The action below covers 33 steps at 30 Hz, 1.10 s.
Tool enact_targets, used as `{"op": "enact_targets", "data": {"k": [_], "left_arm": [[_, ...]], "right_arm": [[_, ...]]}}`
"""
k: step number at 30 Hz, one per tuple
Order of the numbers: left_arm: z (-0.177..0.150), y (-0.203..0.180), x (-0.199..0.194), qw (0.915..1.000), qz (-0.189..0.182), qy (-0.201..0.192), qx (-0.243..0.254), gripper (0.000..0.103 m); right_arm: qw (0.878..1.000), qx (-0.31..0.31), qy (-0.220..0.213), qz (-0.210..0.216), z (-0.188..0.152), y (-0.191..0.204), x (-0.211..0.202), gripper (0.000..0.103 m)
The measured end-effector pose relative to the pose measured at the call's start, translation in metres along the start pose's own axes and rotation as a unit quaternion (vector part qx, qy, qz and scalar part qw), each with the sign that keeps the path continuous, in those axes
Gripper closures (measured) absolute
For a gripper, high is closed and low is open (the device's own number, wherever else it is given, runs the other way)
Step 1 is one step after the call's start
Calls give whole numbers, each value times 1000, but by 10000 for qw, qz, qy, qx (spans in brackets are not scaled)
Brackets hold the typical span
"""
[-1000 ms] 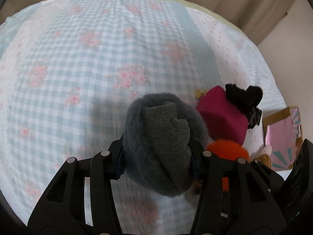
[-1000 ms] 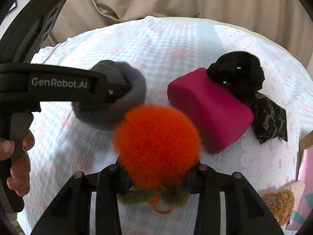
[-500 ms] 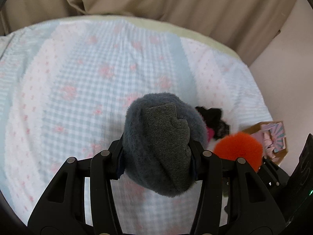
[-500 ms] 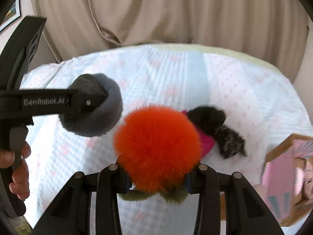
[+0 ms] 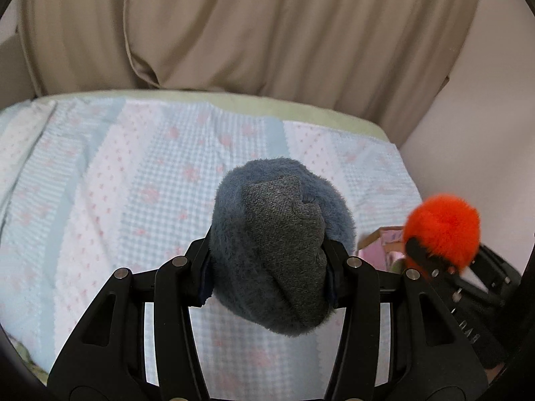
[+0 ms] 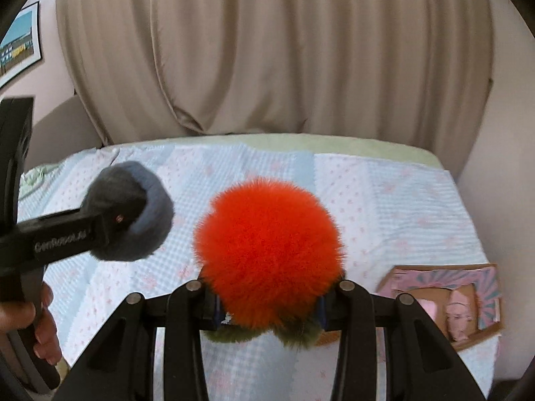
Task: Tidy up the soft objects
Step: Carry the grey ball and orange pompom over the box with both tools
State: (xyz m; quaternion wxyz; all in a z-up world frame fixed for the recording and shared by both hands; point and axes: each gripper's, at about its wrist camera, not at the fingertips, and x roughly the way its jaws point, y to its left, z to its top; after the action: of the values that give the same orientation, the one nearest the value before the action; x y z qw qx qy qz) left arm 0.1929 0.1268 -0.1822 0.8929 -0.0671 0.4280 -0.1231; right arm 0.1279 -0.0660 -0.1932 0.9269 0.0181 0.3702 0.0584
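Observation:
My left gripper (image 5: 267, 267) is shut on a grey fuzzy earmuff (image 5: 277, 244) and holds it in the air above the bed. It also shows in the right wrist view (image 6: 130, 210) at the left. My right gripper (image 6: 267, 304) is shut on an orange fluffy pom-pom (image 6: 267, 250) with olive-green fluff under it, also held above the bed. The pom-pom shows in the left wrist view (image 5: 441, 230) at the right. The two grippers are side by side and apart.
The bed has a blue and pink checked cover (image 5: 133, 200). A pink cardboard box (image 6: 451, 300) lies at the bed's right edge, also in the left wrist view (image 5: 381, 240). Beige curtains (image 6: 267, 50) hang behind the bed. A wall is at the right.
Both grippers have lifted up and tilted away from the bed with their objects. The magenta block and black scrunchie have dropped out of view.

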Motion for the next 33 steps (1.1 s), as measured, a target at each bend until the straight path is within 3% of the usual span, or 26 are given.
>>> {"op": "enact_targets", "data": {"k": [8,15,24,33], "left_arm": [[-14,-51,-75,9994,188,-277,-29,57],[-23,-101,-91,9987,222,-441,111,57],[-20,-182,-72,9982,99,-403,422,57],[-39,-281,-2,9980,-202,34,604,57]], "right_arm": [[9996,118,-239,-96,14,-29,-78,66],[9986,214,-452,-144,12,-65,-116,66],[9969,505,-493,-346,3,-137,-130,66],[9955,626,-66,-705,-11,-233,-112,66]]}}
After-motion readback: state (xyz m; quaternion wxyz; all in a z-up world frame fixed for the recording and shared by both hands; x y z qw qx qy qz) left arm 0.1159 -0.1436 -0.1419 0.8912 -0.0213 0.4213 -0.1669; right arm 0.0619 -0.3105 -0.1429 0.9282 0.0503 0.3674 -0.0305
